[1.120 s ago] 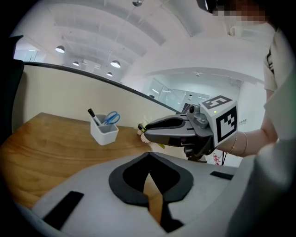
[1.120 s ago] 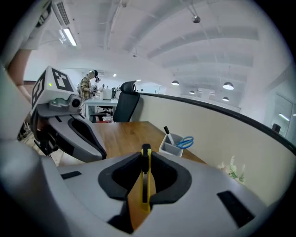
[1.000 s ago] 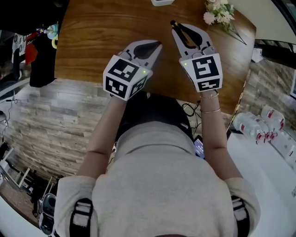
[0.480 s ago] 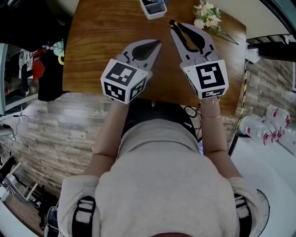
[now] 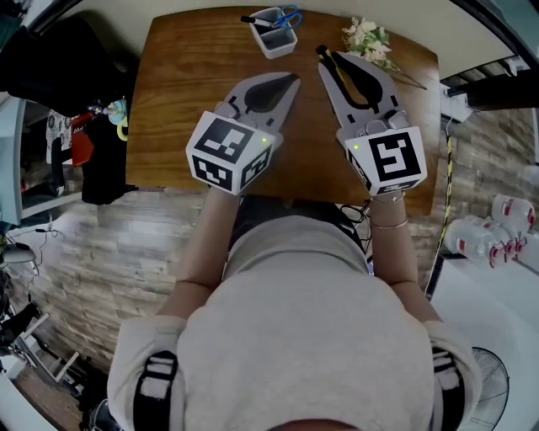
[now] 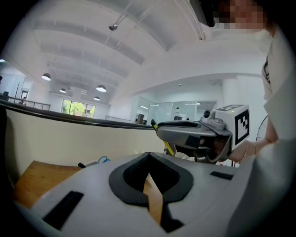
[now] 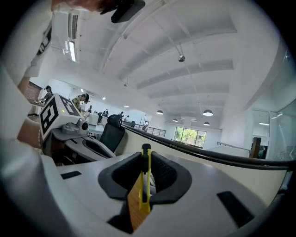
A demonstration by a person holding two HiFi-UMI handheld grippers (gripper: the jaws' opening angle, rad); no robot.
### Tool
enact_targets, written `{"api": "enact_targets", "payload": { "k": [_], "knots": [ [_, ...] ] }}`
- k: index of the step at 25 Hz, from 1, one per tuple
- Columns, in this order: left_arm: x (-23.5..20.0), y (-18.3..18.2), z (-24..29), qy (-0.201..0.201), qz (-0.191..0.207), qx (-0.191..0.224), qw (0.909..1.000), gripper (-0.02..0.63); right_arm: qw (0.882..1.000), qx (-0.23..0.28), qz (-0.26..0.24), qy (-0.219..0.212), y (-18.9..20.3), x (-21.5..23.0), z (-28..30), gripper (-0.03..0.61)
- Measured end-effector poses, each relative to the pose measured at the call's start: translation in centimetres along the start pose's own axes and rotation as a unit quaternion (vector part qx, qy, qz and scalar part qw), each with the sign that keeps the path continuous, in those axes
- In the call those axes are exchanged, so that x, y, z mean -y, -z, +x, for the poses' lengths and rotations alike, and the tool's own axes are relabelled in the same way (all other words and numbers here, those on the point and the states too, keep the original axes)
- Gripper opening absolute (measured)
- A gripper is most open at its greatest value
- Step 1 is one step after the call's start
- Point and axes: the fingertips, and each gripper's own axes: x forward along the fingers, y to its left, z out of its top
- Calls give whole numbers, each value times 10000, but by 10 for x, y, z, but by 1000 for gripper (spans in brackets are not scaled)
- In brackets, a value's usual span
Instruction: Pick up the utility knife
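While the right gripper (image 5: 331, 63) reaches out over the far right part of the wooden table (image 5: 185, 67), its jaws pinch the utility knife (image 5: 321, 51). The knife's dark end pokes past the jaw tips toward the far edge. In the right gripper view the knife stands on edge between the 2 black pads – a yellow body with a black strip along it. The pads press it from both sides, and brown table wood shows through the gap beneath.

Just left of it, the left gripper (image 5: 290, 82) points the same way, the 2 well clear of touching. The left gripper view shows its jaws pressed together at the tips with nothing between them – only a sliver of table behind.

At the far edge sits a white cup (image 5: 274, 38) holding blue-handled scissors (image 5: 289, 17) and a dark pen. A small bunch of pale flowers (image 5: 366, 35) lies at the far right corner, near the knife's end. The person's grey-shirted torso fills the near half of the head view.
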Motion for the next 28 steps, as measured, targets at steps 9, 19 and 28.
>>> {"api": "enact_targets", "payload": {
  "k": [9,19,28],
  "knots": [
    [9,-17,5,161,189,117,9996,15,9992,23,350,176,1,7,-18,78],
    [22,-3,7,74,104,-52,9999,15,9961,422,644,435,1,5,-43,78],
    [41,9,10,183,117,-138,9997,15,9921,452,975,642,13,4,-66,78]
  ]
}}
